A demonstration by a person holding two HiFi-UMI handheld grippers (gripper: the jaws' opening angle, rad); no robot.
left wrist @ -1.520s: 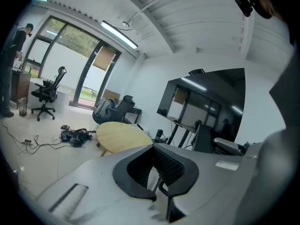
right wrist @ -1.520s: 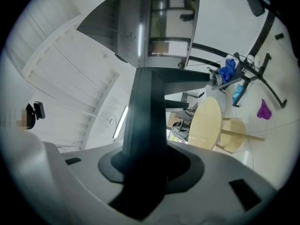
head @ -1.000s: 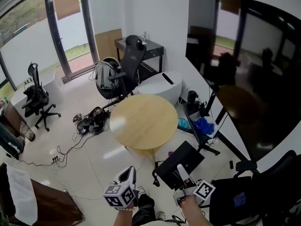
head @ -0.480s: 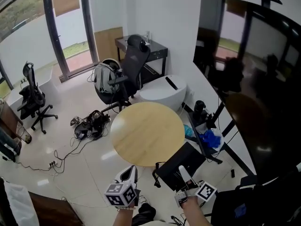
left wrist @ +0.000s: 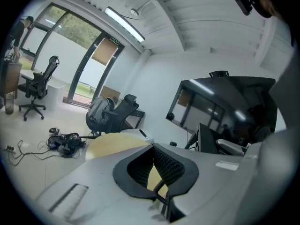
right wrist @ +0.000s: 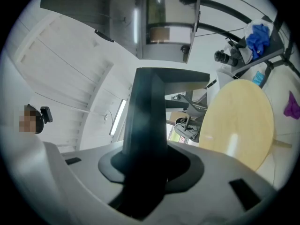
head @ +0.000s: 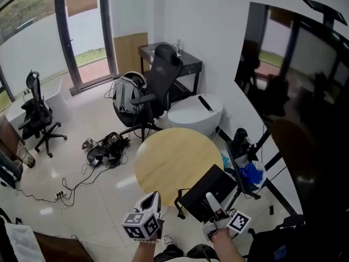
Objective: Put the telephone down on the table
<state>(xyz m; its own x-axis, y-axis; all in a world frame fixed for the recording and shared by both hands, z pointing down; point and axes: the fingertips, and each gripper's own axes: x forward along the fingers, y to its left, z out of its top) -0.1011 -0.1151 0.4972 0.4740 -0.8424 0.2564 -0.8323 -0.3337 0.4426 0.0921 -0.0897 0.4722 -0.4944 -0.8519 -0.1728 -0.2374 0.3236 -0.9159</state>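
Note:
My right gripper (head: pixel 211 201) is shut on a black, flat telephone (head: pixel 210 192), which I hold in the air just short of the near edge of the round wooden table (head: pixel 169 160). In the right gripper view the telephone (right wrist: pixel 145 125) stands as a dark slab between the jaws of the right gripper (right wrist: pixel 145 172), and the table (right wrist: pixel 239 121) lies beyond it. To the left my left gripper (head: pixel 151 201) hangs at the same height with its fingers together and nothing in them. In the left gripper view the table (left wrist: pixel 112 142) shows past the left gripper (left wrist: pixel 157 172).
A black office chair (head: pixel 161 78) with a backpack (head: pixel 126 94) stands beyond the table, beside a white round stand (head: pixel 195 113). Cables and gear (head: pixel 106 149) lie on the floor at left. A tripod with blue cloth (head: pixel 252 173) and a large dark screen (head: pixel 305 91) are to the right.
Both grippers and the view have moved forward towards the round table, which now lies closer below. The right gripper still holds the telephone; the left stays shut.

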